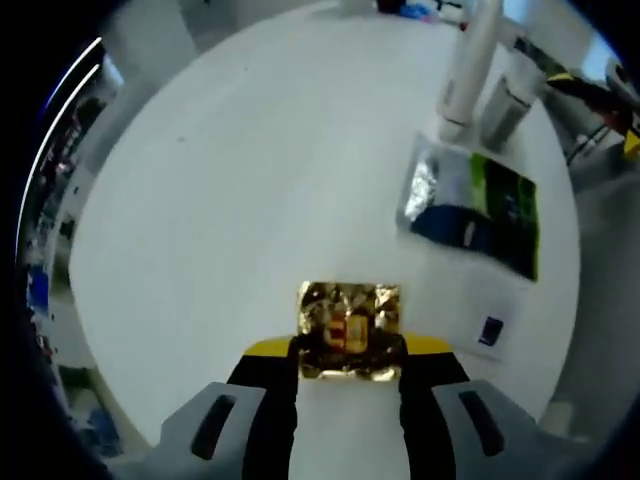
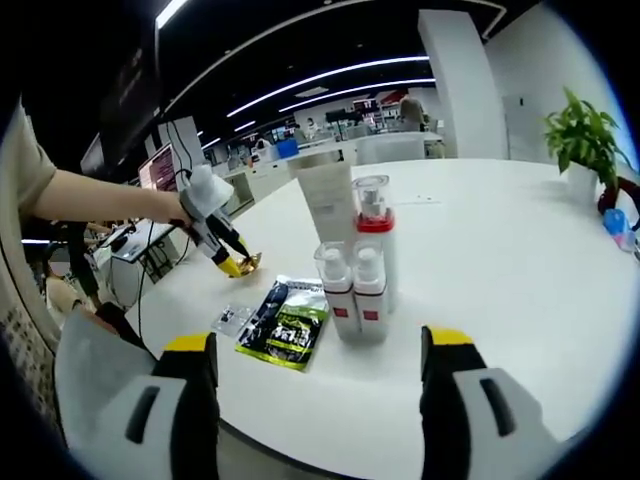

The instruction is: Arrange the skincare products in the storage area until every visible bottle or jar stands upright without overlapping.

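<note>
Bottles (image 2: 355, 285) stand upright together on the white table (image 2: 500, 260). In the left gripper view, our left gripper (image 1: 350, 365) pinches a gold foil packet (image 1: 349, 328) over the table, a green sachet (image 1: 480, 210) beyond. In the right gripper view, our right gripper (image 2: 320, 375) hangs wide apart, nothing between its jaws, facing the bottles, a tall tube (image 2: 328, 200) and the sachet.

A broad, round-edged white worktop (image 2: 520, 260) fills the foreground, glossy and pale. Behind it stretches an open-plan office under a dark ceiling crossed by long curved strip lights (image 2: 330, 75). A thick white pillar (image 2: 460, 80) rises at the back, beside a white wall (image 2: 545, 70). A green potted plant (image 2: 582, 140) stands at the worktop's far edge. Further desks carry a monitor (image 2: 160, 170), and cables hang from them.
</note>
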A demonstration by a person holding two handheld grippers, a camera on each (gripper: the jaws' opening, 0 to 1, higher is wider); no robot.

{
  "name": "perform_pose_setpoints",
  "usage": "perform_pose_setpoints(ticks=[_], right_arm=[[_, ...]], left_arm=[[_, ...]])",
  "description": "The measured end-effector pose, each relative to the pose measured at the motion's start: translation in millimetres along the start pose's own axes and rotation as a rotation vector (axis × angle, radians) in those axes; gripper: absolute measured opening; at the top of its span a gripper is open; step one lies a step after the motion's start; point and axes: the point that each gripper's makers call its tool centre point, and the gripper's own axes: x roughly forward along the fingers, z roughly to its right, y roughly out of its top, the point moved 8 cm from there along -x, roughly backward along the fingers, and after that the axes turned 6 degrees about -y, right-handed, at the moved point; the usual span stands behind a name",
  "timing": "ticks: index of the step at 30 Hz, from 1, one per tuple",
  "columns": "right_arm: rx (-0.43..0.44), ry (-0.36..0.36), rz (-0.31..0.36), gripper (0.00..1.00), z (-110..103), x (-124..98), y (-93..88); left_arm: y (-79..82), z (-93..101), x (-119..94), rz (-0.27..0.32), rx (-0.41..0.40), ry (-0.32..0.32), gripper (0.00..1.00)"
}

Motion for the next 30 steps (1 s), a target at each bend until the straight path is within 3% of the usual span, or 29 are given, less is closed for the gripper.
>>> perform_pose_setpoints(ticks=[15, 30], right_arm=[[0.000, -0.007, 0.001, 0.84, 0.5, -0.3, 0.2], [0.009, -0.017, -0.002, 0.84, 2.2, 0.4, -0.1]], left_arm=[[15.6, 18.1, 16.2, -0.062, 0.191, -0.091, 0.36], [22.0, 24.4, 33.4, -0.096, 0.242, -0.127, 0.36]])
